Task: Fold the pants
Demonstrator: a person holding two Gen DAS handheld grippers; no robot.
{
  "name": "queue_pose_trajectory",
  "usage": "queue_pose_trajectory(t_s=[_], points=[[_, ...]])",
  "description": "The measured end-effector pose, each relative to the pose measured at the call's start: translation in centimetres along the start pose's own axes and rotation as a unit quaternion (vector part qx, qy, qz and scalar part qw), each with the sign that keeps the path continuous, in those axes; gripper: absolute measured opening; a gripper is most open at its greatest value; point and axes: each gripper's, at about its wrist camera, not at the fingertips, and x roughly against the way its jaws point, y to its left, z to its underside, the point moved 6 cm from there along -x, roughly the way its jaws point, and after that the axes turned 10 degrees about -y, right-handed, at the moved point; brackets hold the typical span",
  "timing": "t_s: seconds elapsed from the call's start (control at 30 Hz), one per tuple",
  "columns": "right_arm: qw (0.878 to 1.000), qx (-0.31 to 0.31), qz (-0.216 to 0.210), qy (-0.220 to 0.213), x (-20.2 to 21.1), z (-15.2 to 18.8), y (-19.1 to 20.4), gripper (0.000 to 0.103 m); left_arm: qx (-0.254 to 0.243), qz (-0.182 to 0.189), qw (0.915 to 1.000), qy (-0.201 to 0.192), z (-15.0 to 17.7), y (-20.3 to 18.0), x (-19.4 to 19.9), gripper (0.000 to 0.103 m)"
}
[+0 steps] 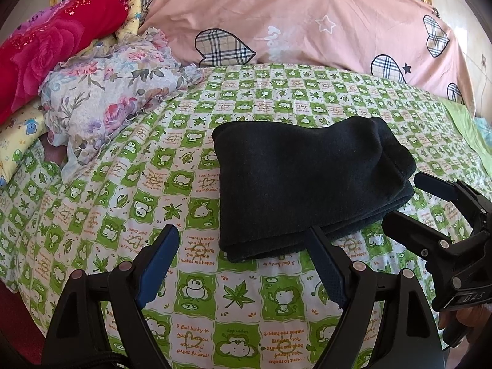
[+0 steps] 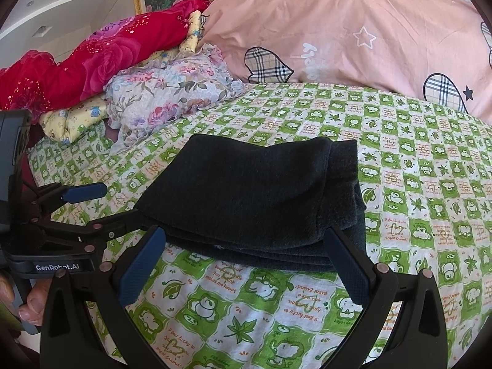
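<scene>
My left fingers [image 1: 243,264] stand wide apart with nothing between them, hovering low over the bed sheet [image 1: 129,184]. The right-hand one of the pair sits just at the near edge of the folded pants [image 1: 307,181]; I cannot tell whether it touches the cloth. The pants lie ahead of these fingers and a little to the right, a dark, thick stack of layers flat on the green-and-white checked sheet.

My right fingers [image 2: 246,264] are spread just as wide and hold nothing. The same pants [image 2: 255,190] lie straight ahead of them, the near folded edge sitting between and just beyond the two blue pads [image 2: 141,264].

Each pair shows in the other's view: the right fingers [image 1: 409,203] come in from the right beside the stack, and the left fingers [image 2: 113,203] reach in from the left, the lower one close to the pants' left corner.

Further out, left of the pants, a floral pillow [image 2: 166,98] lies under a red rose-patterned blanket [image 2: 101,58]. Beyond the pants a pink duvet [image 2: 353,30] with plaid hearts is piled at the head of the bed.
</scene>
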Motion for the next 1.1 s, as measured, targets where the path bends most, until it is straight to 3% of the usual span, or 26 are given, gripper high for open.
queue_pose_trajectory(t_s=[0.57,1.1], points=[[1.000,-0.001,0.008,-0.008,0.1,-1.3,-1.0,0.102,0.011,-0.009,0.9998,0.014,-1.2,0.1,-1.0,0.085],[1.000,-0.006,0.013,0.010,-1.1,-1.7,-2.7,0.102,0.016,-0.009,0.9996,0.023,-2.3,-0.6,-2.3,0.085]])
